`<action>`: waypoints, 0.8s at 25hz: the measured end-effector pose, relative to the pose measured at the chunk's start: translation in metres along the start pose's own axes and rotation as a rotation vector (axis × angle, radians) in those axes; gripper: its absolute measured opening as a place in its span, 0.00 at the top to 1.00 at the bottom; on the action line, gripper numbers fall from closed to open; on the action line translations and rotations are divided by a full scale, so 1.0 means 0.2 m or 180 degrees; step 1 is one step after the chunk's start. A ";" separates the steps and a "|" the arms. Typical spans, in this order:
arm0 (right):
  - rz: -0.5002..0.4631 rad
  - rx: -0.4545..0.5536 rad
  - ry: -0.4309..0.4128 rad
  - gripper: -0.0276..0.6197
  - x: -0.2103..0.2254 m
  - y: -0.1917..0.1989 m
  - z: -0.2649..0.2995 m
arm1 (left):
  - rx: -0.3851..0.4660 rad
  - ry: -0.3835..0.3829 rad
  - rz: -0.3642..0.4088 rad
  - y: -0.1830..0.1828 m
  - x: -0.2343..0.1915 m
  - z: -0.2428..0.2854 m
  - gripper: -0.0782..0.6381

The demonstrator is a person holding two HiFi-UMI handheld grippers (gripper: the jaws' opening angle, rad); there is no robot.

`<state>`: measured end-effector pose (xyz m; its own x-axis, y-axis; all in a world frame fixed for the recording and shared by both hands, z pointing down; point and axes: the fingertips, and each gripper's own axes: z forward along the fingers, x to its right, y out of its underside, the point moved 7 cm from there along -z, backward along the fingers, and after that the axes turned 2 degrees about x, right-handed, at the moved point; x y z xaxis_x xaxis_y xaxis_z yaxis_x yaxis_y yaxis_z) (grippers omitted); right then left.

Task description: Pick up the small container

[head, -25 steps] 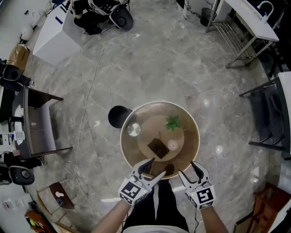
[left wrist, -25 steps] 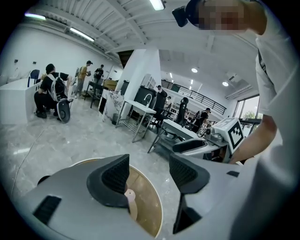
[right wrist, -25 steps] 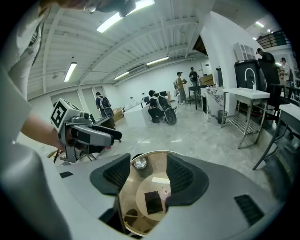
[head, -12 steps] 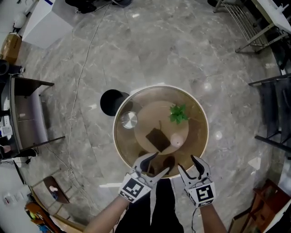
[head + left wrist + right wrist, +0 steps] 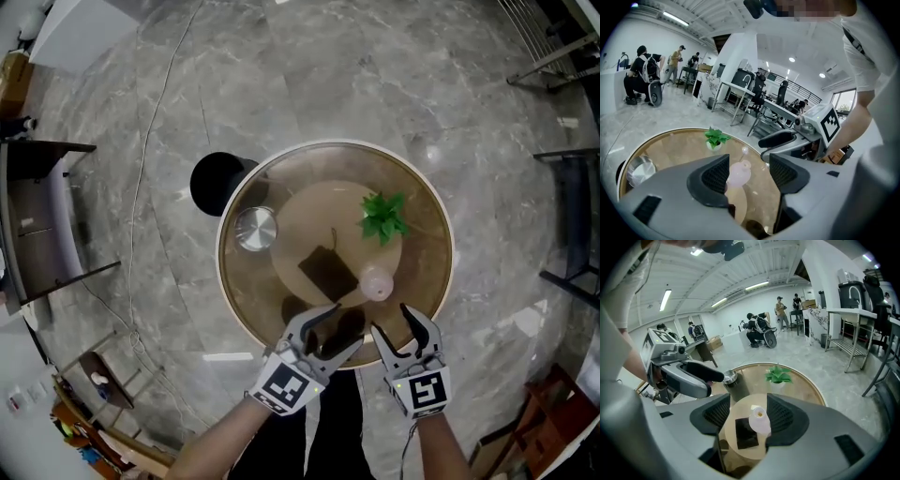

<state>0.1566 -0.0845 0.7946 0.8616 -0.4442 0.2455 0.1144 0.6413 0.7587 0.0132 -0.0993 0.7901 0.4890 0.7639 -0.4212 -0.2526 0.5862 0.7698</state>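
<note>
A small pale-pink container point(image 5: 377, 282) stands upright on the wooden disc under the round glass table point(image 5: 427, 202). In the right gripper view this container point(image 5: 759, 420) shows in the gap between the jaws, farther ahead and untouched. Over the table's near edge my right gripper point(image 5: 394, 323) is open and empty. To its left my left gripper point(image 5: 330, 330) is open too, with nothing in it. The left gripper view sees the container point(image 5: 739, 172) ahead between its jaws, with the right gripper point(image 5: 787, 140) to the right.
A dark square pad point(image 5: 328, 273) lies beside the container, a small green plant point(image 5: 384, 217) stands behind it, and a steel cup point(image 5: 255, 229) sits at the table's left. A black round stool point(image 5: 217, 182) stands by the table on the marble floor. People work in the far background.
Both grippers have sunk toward the table's near edge, still open. The table has grown larger in the head view and slid up the frame.
</note>
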 end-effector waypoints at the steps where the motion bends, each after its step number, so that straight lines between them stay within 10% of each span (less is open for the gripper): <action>1: -0.0014 -0.0015 0.0006 0.56 0.01 0.02 0.03 | 0.0004 0.0006 -0.0010 0.03 -0.01 0.02 0.51; 20: -0.0580 -0.0032 0.0137 0.61 0.13 0.32 0.37 | -0.0172 0.0097 -0.0166 0.38 -0.13 0.26 0.50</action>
<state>0.1487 -0.1010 0.8951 0.8465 -0.5265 0.0785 0.2752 0.5590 0.7822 0.0247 -0.0885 0.8847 0.4773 0.7392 -0.4751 -0.2724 0.6385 0.7198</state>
